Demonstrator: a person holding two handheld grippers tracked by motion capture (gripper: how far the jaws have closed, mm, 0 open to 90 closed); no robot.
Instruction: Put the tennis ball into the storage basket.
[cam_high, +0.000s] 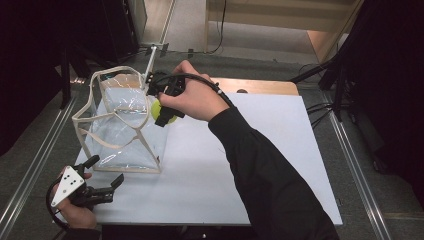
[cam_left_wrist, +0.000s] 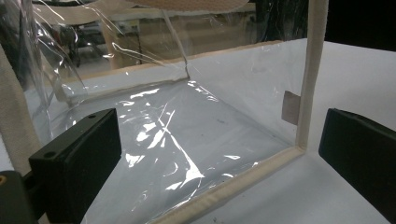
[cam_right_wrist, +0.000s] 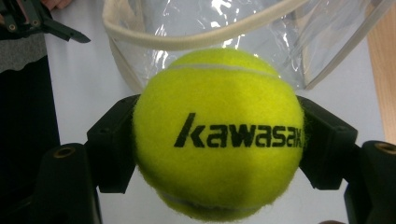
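High view: tennis ball (cam_high: 159, 107) beside clear bag (cam_high: 122, 125), outside it.

Ball (cam_high: 159, 107) beside bag (cam_high: 125, 127), on table (cam_high: 260, 150)

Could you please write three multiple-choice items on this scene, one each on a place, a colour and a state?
1. Where is the tennis ball?
A. between the right gripper's jaws, beside the clear bag's open rim
B. on the bottom of the bag
C. on the white table near the left gripper

2. What colour is the bag's edge trim?
A. red
B. cream
C. blue

3. How do the left gripper's jaws stand?
A. shut on the ball
C. clamped on the bag's strap
B. open, holding nothing

Answers:
1 A: the right gripper view shows both jaws pressed against the ball's sides, the rim just beyond.
2 B: the fabric banding is cream in every view.
3 B: the left gripper view shows its jaws wide apart, with nothing gripped.
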